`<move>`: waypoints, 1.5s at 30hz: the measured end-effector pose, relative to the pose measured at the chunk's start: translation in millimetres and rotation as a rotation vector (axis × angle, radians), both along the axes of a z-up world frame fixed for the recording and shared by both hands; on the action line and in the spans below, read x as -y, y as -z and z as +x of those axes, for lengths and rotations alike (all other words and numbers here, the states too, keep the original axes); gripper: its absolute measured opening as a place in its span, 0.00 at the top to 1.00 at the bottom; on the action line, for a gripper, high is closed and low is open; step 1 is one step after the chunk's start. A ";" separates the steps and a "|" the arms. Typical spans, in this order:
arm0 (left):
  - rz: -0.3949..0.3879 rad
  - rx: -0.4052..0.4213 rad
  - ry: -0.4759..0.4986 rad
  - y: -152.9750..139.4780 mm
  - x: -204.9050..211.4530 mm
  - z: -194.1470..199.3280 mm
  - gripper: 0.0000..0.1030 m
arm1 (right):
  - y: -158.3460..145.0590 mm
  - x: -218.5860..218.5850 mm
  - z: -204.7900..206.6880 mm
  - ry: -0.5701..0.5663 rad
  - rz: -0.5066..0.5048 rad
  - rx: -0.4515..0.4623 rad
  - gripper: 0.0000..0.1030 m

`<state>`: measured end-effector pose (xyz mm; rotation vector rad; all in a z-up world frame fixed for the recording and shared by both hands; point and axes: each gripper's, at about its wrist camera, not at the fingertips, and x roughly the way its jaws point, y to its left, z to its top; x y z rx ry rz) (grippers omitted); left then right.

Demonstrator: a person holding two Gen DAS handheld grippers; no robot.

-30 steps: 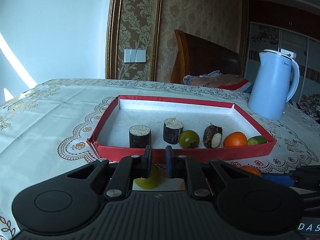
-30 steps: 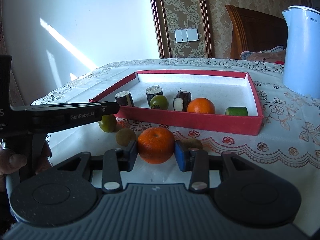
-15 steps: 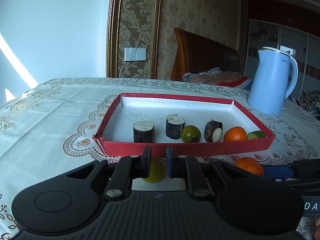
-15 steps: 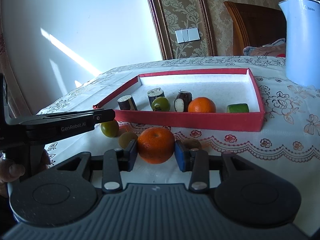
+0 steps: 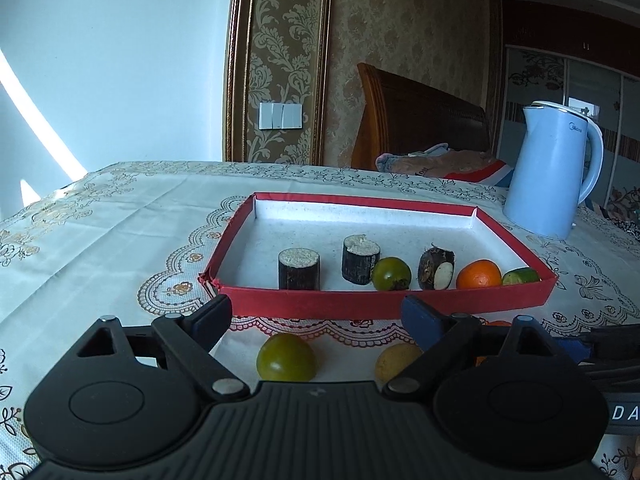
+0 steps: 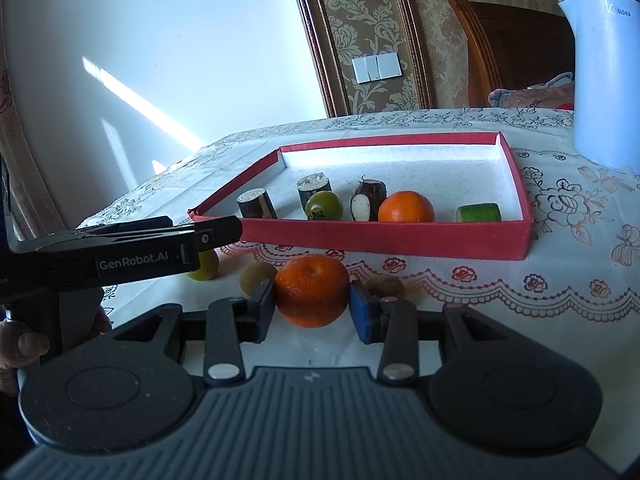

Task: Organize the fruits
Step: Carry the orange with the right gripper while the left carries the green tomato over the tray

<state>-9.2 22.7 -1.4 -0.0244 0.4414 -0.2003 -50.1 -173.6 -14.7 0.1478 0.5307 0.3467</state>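
A red tray holds two dark sugarcane pieces, a green fruit, a taro piece, an orange and a green slice. My left gripper is open and empty above a green fruit on the cloth in front of the tray. A kiwi lies beside it. My right gripper is shut on a mandarin orange, held just above the cloth. Another kiwi lies behind its right finger.
A light blue kettle stands at the back right of the table. A wooden chair with clothes stands behind the table. The left gripper's side crosses the right wrist view at the left.
My left gripper has opened wide and risen a little over the green fruit. My right gripper has lifted slightly with the orange still in it.
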 end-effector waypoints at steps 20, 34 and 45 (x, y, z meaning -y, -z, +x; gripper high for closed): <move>-0.050 -0.160 -0.046 13.1 -11.4 17.9 0.69 | 0.6 0.9 0.8 0.009 0.004 -0.002 0.63; -0.047 -0.077 -0.056 -3.7 -3.5 12.8 0.69 | -4.4 1.8 -2.9 0.044 0.004 0.030 0.63; 0.058 -0.004 -0.063 -26.6 35.8 41.4 0.69 | -42.6 19.1 19.7 0.122 -0.048 0.118 0.63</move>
